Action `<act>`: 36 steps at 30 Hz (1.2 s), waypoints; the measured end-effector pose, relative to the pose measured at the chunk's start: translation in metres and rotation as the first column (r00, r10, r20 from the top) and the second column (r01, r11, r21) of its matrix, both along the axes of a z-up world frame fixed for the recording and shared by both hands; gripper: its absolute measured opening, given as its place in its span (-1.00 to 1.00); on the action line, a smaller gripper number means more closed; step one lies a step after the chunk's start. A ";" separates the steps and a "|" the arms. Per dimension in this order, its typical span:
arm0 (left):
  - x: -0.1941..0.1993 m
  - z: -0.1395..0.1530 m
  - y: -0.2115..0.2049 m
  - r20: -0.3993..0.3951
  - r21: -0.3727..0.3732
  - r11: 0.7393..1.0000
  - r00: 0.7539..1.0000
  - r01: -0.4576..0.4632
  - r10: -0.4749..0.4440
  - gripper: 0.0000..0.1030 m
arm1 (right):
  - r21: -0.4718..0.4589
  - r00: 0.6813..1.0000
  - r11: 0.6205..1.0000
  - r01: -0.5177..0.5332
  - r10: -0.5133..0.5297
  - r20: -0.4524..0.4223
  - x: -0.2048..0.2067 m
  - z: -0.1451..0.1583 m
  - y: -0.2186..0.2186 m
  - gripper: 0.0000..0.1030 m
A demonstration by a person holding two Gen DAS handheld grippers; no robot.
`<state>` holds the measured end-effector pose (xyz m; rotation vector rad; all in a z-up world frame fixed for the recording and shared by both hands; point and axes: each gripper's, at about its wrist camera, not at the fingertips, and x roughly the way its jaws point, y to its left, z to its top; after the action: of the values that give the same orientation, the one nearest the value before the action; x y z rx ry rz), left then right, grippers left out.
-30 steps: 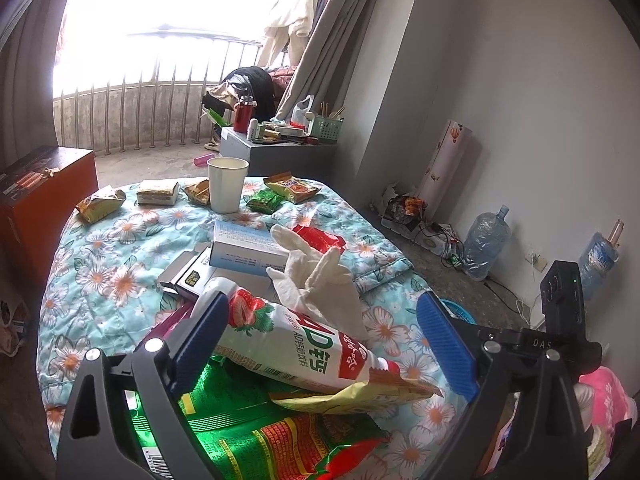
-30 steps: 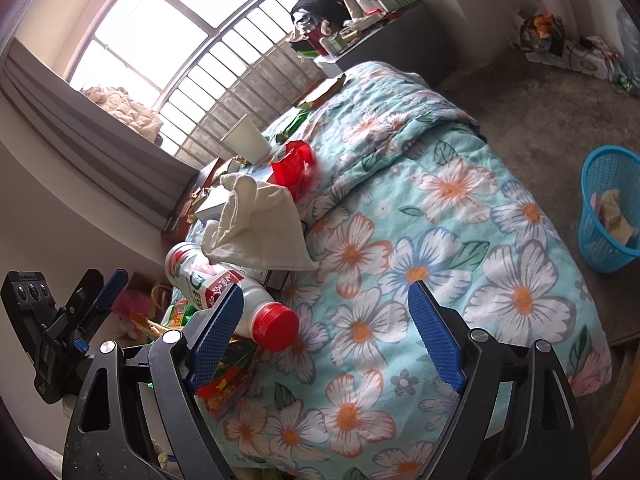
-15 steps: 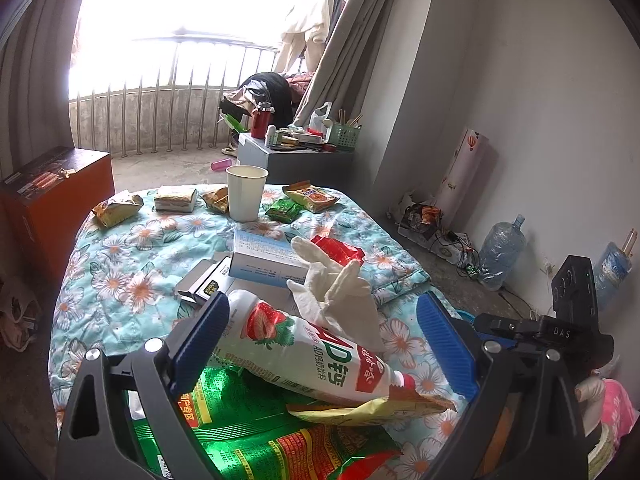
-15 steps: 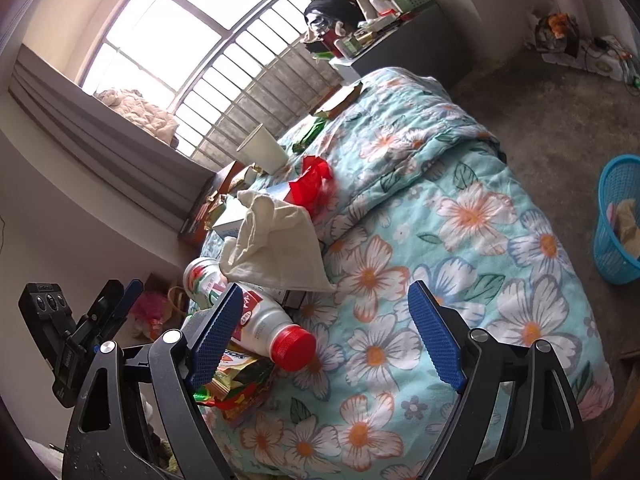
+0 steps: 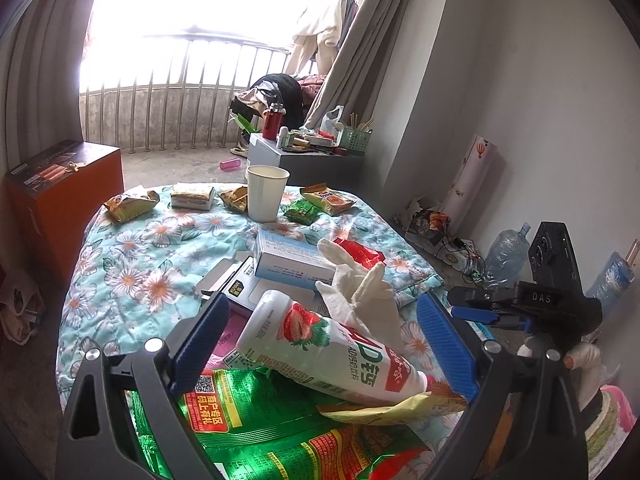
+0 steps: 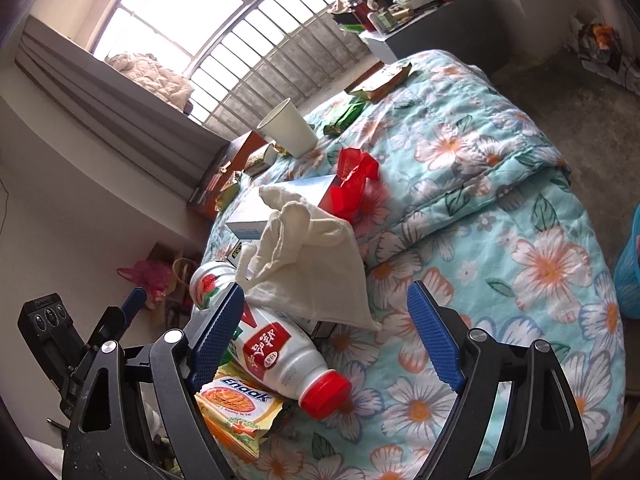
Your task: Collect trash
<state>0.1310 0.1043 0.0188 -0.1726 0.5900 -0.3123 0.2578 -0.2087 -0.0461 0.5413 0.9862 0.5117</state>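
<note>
Trash heaped at the near end of a floral quilt (image 5: pixel 132 280) — strawberry milk bottle (image 5: pixel 332 350) on its side, red cap (image 6: pixel 326 394) pointing toward the right wrist camera, lying over a green snack bag (image 5: pixel 256 428) and a yellow Enaak packet (image 6: pixel 236 404). White glove (image 6: pixel 308 264) draped across the bottle's upper end and a pale blue carton (image 5: pixel 288 260), crumpled red wrapper (image 6: pixel 354 180) just beyond. Farther up the quilt: upright paper cup (image 5: pixel 266 192) among small snack packets (image 5: pixel 130 204). Left gripper (image 5: pixel 320 344) released, blue pads wide apart either side of the bottle, not pressing on it. Right gripper (image 6: pixel 328 340) likewise spread wide, nothing clamped — bottle's body beside its left pad. Blue basket (image 6: pixel 630 276) at the right edge, on the floor beside the quilt.
</note>
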 end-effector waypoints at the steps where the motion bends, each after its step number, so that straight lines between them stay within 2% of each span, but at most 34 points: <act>1: 0.000 0.000 0.002 0.003 -0.005 1.000 1.000 0.002 -0.002 0.80 | -0.015 1.000 1.000 -0.011 0.011 0.005 0.005 0.004 0.005 0.54; 8: -0.004 -0.001 0.016 0.022 -0.043 0.999 1.000 0.012 -0.011 0.80 | -0.086 0.997 0.993 -0.076 0.077 0.006 0.040 0.020 0.048 0.43; 11: -0.009 -0.003 0.022 0.028 -0.045 0.999 0.999 0.022 -0.021 0.80 | -0.126 0.997 0.989 -0.081 0.079 -0.025 0.052 0.014 0.061 0.26; 14: -0.013 -0.004 0.029 0.037 -0.045 0.999 0.999 0.023 -0.021 0.80 | -0.153 0.997 0.986 -0.069 0.061 -0.056 0.064 0.006 0.067 0.05; 17: -0.018 -0.005 0.036 0.050 -0.067 0.997 0.998 0.039 -0.035 0.80 | -0.155 0.996 0.986 -0.056 0.044 -0.078 0.069 0.001 0.067 -0.24; 19: -0.023 -0.006 0.039 0.061 -0.092 0.993 0.996 0.073 -0.068 0.80 | -0.153 0.996 0.987 -0.043 0.029 -0.088 0.069 -0.001 0.065 -0.66; 22: -0.029 -0.007 0.042 0.067 -0.125 0.986 0.992 0.113 -0.105 0.80 | -0.118 0.996 0.993 -0.023 0.012 -0.093 0.066 0.000 0.059 -0.84; 29: -0.038 -0.007 0.040 0.084 -0.134 0.979 0.986 0.154 -0.144 0.80 | -0.071 1.000 0.997 0.021 -0.022 -0.011 0.040 0.029 0.040 -0.88; 36: -0.035 -0.002 0.037 0.078 -0.139 0.978 0.986 0.158 -0.148 0.80 | -0.045 0.990 0.991 0.123 -0.119 0.079 -0.007 0.062 -0.008 -0.88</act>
<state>0.0960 0.1409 0.0173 -0.2564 0.5151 -0.5094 0.2513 -0.2164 0.0155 0.5296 0.8857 0.3952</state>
